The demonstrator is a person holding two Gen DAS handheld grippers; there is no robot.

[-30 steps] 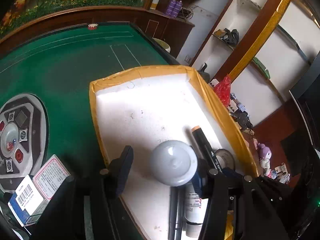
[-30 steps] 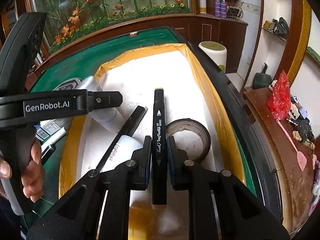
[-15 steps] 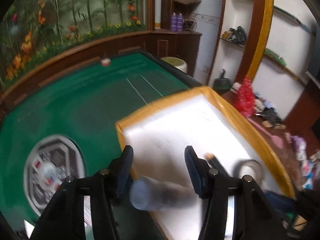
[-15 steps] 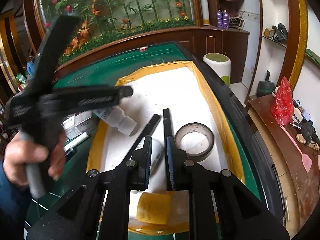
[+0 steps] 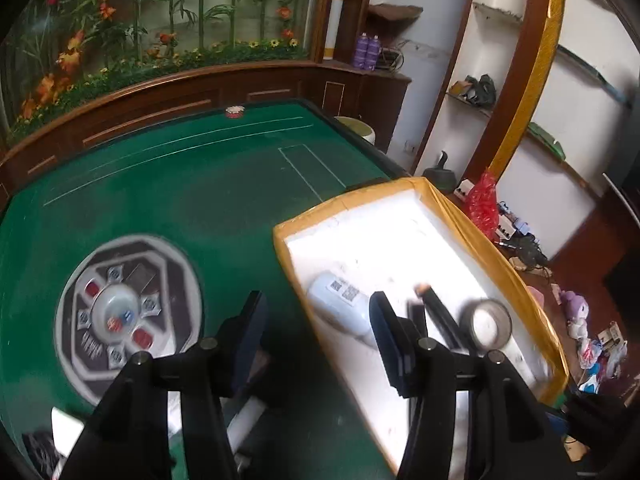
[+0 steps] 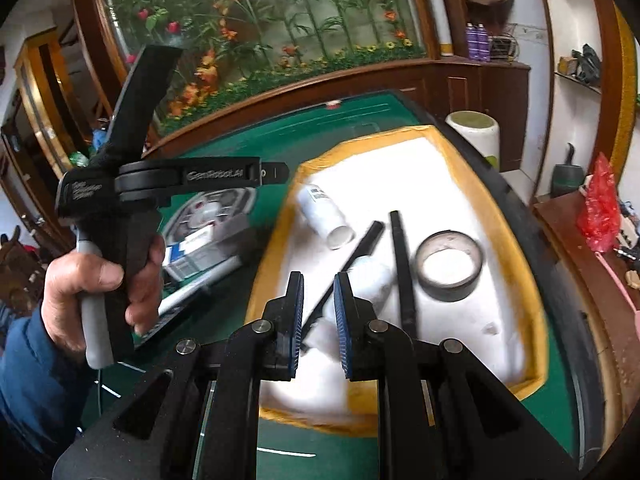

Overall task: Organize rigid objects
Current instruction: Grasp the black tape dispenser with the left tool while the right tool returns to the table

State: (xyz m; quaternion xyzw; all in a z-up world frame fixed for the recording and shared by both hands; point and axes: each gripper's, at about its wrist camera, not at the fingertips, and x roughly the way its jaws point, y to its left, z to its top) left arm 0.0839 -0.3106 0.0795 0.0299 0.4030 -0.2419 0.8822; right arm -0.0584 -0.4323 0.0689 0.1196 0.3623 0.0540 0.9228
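A white foam box with a yellow taped rim [image 6: 500,216] [image 5: 480,236] sits on the green table. Inside lie a white bottle [image 6: 324,216] [image 5: 340,300], a second white bottle [image 6: 368,280], two black markers [image 6: 400,264] [image 5: 436,312] and a tape roll [image 6: 448,264] [image 5: 486,322]. My left gripper [image 5: 316,320] [image 6: 280,170] is open and empty, over the box's left rim. A hand [image 6: 104,280] holds it. Back at the box's near end, my right gripper [image 6: 320,312] is shut, with only a narrow gap and nothing in it.
Left of the box, small cartons [image 6: 188,248] and a white pen [image 6: 200,284] [image 5: 248,416] lie on the green felt. The table's round centre panel [image 5: 128,312] is further left. A cream bin [image 6: 472,128] and cluttered shelves stand beyond the right edge.
The left gripper let the white bottle go into the box and drew back to the left. The right gripper left the black marker in the box and pulled back and up.
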